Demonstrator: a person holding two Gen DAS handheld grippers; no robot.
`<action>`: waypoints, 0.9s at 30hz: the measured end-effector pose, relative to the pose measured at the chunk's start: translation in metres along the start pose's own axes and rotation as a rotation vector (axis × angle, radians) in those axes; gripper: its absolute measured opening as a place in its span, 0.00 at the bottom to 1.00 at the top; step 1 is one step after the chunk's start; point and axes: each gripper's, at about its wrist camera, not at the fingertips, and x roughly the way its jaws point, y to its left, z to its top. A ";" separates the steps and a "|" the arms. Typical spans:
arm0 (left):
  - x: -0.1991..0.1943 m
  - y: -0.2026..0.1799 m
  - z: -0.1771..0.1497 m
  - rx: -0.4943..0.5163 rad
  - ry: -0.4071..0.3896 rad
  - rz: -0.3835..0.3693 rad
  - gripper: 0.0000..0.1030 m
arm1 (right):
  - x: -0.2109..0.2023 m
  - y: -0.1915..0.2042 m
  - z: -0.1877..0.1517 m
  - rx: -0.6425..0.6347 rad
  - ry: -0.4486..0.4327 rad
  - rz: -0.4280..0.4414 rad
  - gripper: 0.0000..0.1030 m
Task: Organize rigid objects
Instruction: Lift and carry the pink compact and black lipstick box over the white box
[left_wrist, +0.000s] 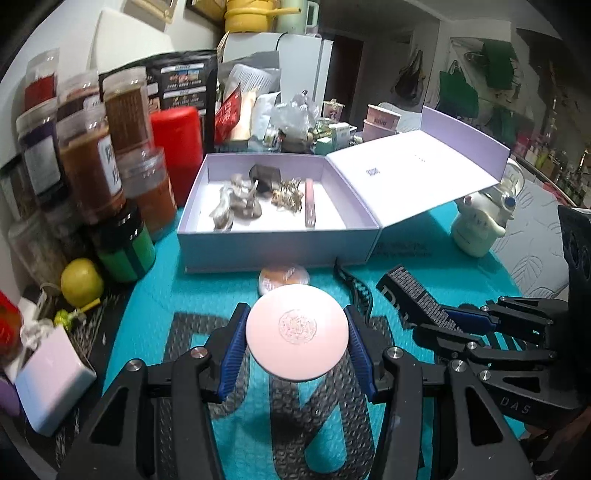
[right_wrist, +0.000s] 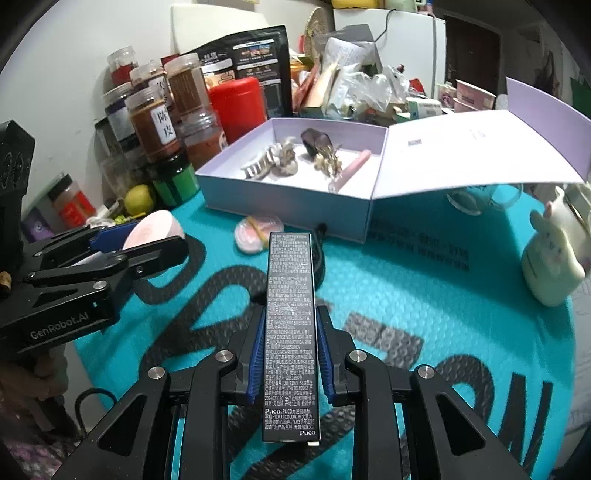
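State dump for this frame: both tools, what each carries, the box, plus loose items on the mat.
left tool: shut on pink round compact, held above the mat
right tool: shut on black Puco carton, pointing toward the box
lavender gift box: open, lid hinged back to the right
hair claws: inside the box
pink tube: lying inside the box
powder puff: on the teal mat, before the box

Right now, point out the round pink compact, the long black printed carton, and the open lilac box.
round pink compact (left_wrist: 297, 326), left wrist view, centre of its lid.
long black printed carton (right_wrist: 291, 314), right wrist view, middle of its printed face.
open lilac box (left_wrist: 277, 245), left wrist view, front wall.
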 end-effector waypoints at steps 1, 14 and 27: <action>0.000 -0.001 0.004 0.008 -0.003 -0.002 0.49 | 0.000 0.000 0.002 -0.002 -0.003 0.002 0.24; 0.015 0.001 0.039 0.012 -0.016 -0.010 0.49 | -0.004 -0.013 0.037 -0.011 -0.054 0.024 0.24; 0.033 0.007 0.077 0.019 -0.039 -0.015 0.49 | 0.002 -0.028 0.072 -0.010 -0.110 0.025 0.24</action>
